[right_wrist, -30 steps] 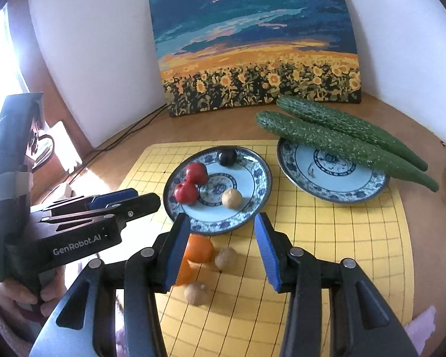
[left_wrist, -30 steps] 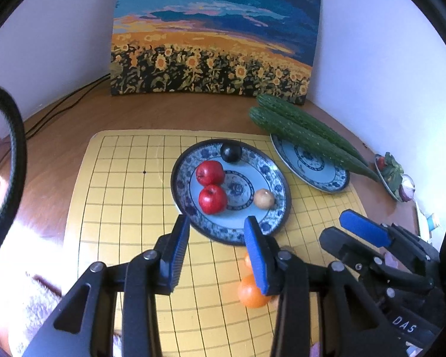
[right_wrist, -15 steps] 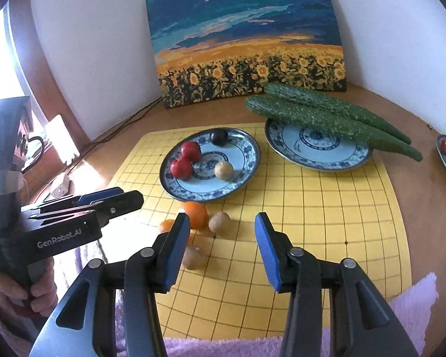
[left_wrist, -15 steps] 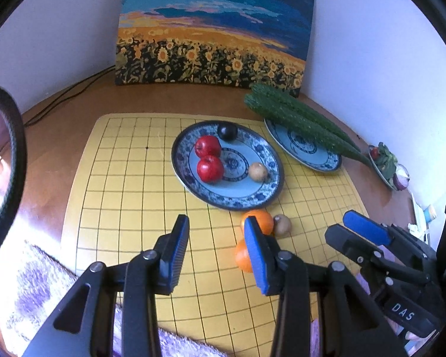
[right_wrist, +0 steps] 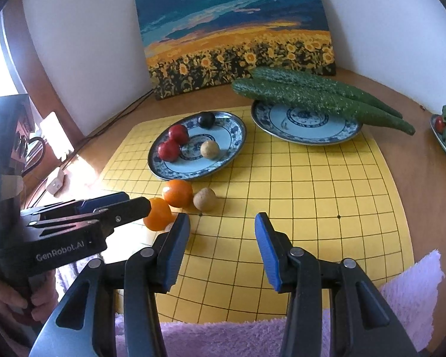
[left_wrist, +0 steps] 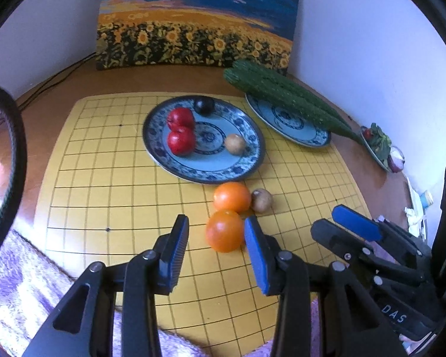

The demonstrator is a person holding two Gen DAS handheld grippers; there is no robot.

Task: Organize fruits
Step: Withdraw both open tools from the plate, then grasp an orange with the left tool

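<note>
A blue-patterned plate [left_wrist: 160,151] [right_wrist: 238,136] holds two red apples [left_wrist: 180,139] [right_wrist: 169,150], a dark plum [left_wrist: 204,104] [right_wrist: 206,119] and a small brown fruit [left_wrist: 235,143] [right_wrist: 209,149]. In front of it on the yellow grid mat lie two oranges [left_wrist: 224,235] [left_wrist: 232,197] [right_wrist: 177,192] [right_wrist: 157,217] and another brown fruit [left_wrist: 261,200] [right_wrist: 204,198]. My left gripper [left_wrist: 217,238] is open, with the near orange between its tips. My right gripper [right_wrist: 222,232] is open and empty over the mat, right of the fruit.
A second patterned plate [left_wrist: 291,125] [right_wrist: 306,131] carries two long cucumbers [left_wrist: 285,101] [right_wrist: 312,96]. A sunflower painting [left_wrist: 196,20] leans on the back wall. A small dish of greens [left_wrist: 377,142] sits far right. A purple towel [right_wrist: 252,336] lies along the mat's near edge.
Both grippers have drawn back from the plate. The oranges and loose brown fruit have come into fuller view, and the near orange now lies between my left tips. Both stayed open.
</note>
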